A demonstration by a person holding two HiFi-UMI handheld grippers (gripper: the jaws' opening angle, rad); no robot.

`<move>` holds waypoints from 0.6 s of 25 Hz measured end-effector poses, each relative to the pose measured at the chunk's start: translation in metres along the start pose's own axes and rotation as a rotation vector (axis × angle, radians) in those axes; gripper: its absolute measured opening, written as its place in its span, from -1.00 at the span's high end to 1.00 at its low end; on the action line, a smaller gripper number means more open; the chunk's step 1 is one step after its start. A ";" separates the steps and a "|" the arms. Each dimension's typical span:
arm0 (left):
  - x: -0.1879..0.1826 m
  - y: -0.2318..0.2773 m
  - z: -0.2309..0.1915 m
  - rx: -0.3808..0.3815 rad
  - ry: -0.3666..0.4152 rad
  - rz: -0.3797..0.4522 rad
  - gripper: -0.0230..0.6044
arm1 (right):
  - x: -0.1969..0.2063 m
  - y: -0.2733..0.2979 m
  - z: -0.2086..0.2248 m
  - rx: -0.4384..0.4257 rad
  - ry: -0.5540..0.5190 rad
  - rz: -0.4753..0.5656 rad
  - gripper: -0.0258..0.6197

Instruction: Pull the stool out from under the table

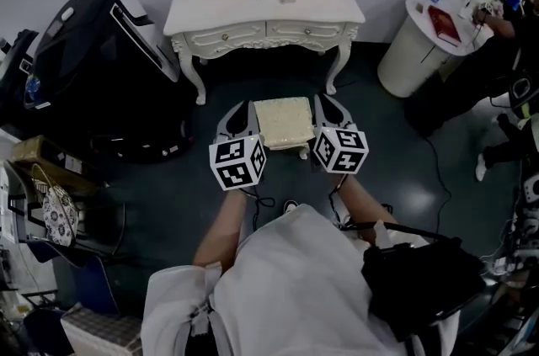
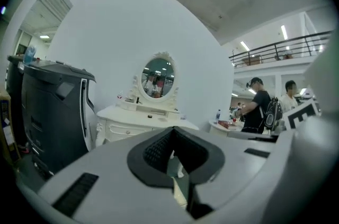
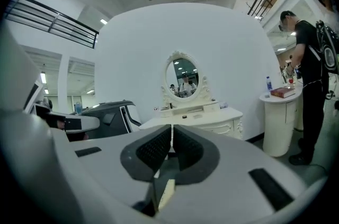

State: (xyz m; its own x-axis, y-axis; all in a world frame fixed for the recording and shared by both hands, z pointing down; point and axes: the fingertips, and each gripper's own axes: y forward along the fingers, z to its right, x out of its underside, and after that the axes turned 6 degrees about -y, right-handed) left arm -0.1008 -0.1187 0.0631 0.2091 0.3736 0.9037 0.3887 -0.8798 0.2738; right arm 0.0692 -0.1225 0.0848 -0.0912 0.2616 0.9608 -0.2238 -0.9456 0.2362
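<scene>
A cream padded stool (image 1: 285,122) stands on the dark floor just in front of the white dressing table (image 1: 265,9), not under it. My left gripper (image 1: 244,108) lies along the stool's left side and my right gripper (image 1: 325,102) along its right side. Both are close against the seat edge. In the left gripper view the left gripper (image 2: 173,133) has its dark pads together, with a cream sliver of stool (image 2: 180,194) low behind them. The right gripper (image 3: 171,130) looks the same, pads meeting, over a strip of stool (image 3: 165,192). Whether either pinches the seat is hidden.
A large black machine (image 1: 101,68) stands left of the dressing table. At the right, a round white side table (image 1: 417,43) holds a red book, with a person (image 1: 505,26) beside it. Bags and a basket (image 1: 50,211) crowd the left floor. A cable (image 1: 438,169) runs across the floor.
</scene>
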 end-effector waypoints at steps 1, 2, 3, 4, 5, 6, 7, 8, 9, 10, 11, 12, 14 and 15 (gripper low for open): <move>0.000 -0.001 0.001 0.011 -0.018 0.004 0.90 | 0.000 -0.002 -0.001 0.001 0.001 0.000 0.89; 0.001 -0.001 0.001 0.016 -0.033 0.004 0.90 | 0.000 -0.004 -0.002 0.001 0.001 0.001 0.89; 0.003 -0.002 0.002 0.016 -0.041 0.001 0.90 | -0.001 -0.006 -0.003 0.002 0.001 0.004 0.90; 0.004 -0.002 0.003 0.014 -0.043 -0.001 0.90 | -0.002 -0.009 -0.002 0.004 -0.001 0.008 0.92; 0.005 -0.003 0.004 0.012 -0.042 -0.003 0.90 | -0.003 -0.012 -0.001 0.008 -0.005 0.012 0.92; 0.005 -0.004 0.006 0.011 -0.037 -0.002 0.90 | -0.004 -0.015 -0.001 0.011 -0.010 0.016 0.92; 0.005 -0.004 0.008 0.010 -0.029 0.002 0.90 | -0.005 -0.018 -0.001 0.012 -0.015 0.019 0.92; 0.004 -0.005 0.010 0.010 -0.021 0.006 0.90 | -0.006 -0.019 -0.001 0.012 -0.020 0.022 0.92; 0.003 -0.005 0.011 0.011 -0.014 0.009 0.90 | -0.007 -0.021 -0.002 0.012 -0.024 0.024 0.92; 0.002 -0.006 0.012 0.013 -0.010 0.012 0.90 | -0.007 -0.022 -0.003 0.012 -0.027 0.025 0.92; 0.002 -0.006 0.014 0.014 -0.009 0.012 0.90 | -0.008 -0.023 -0.003 0.013 -0.028 0.026 0.92; 0.003 -0.007 0.015 0.014 -0.010 0.009 0.90 | -0.007 -0.024 -0.003 0.014 -0.026 0.027 0.92; 0.005 -0.008 0.017 0.012 -0.017 0.001 0.90 | -0.007 -0.027 -0.002 0.019 -0.019 0.031 0.92; 0.007 -0.008 0.018 0.011 -0.021 -0.004 0.90 | -0.007 -0.028 -0.002 0.021 -0.016 0.032 0.92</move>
State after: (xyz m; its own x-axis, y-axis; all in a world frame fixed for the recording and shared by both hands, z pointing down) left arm -0.0862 -0.1041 0.0610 0.2262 0.3829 0.8957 0.3996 -0.8751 0.2731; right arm 0.0745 -0.0976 0.0711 -0.0823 0.2281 0.9702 -0.2007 -0.9573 0.2081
